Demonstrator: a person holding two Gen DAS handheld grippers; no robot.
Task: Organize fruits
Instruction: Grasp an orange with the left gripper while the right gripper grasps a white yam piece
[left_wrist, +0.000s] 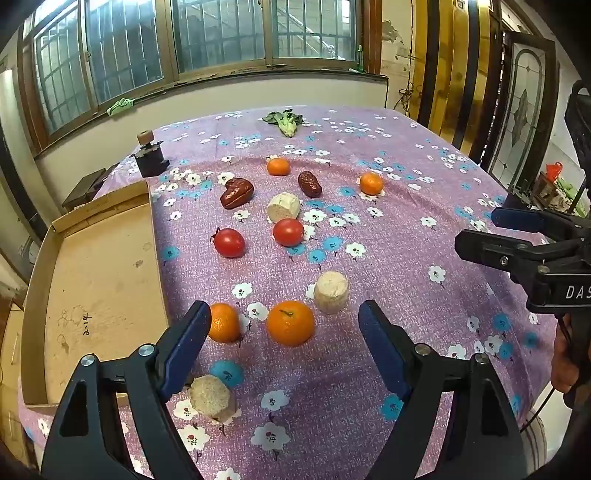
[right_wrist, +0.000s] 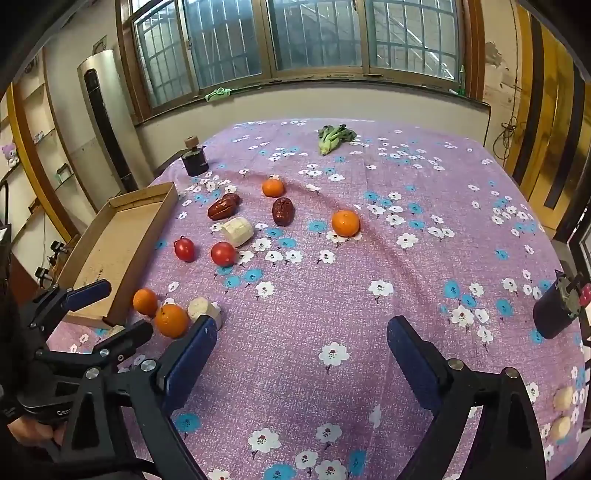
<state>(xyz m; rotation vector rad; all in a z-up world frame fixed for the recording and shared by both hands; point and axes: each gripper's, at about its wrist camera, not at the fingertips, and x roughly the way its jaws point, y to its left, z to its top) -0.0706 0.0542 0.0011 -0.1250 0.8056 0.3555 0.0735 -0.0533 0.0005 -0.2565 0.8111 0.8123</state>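
Both claws, left (left_wrist: 284, 334) and right (right_wrist: 301, 343), gape wide, holding nothing.

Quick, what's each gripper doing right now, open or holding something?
Left gripper: open, holding nothing, poised over an orange.
Right gripper: open, holding nothing, only tablecloth between its fingers.

The right gripper (right_wrist: 301, 345) hangs over the purple floral tablecloth (right_wrist: 369, 258) with its blue-padded jaws spread wide and nothing between them. The left gripper (right_wrist: 110, 310) enters at lower left, jaws apart, beside a round orange mandarin (right_wrist: 171, 320). A shallow brown cardboard tray (right_wrist: 122, 236) sits at the table's left edge. Two red tomatoes (right_wrist: 222, 253) lie near its right wall.
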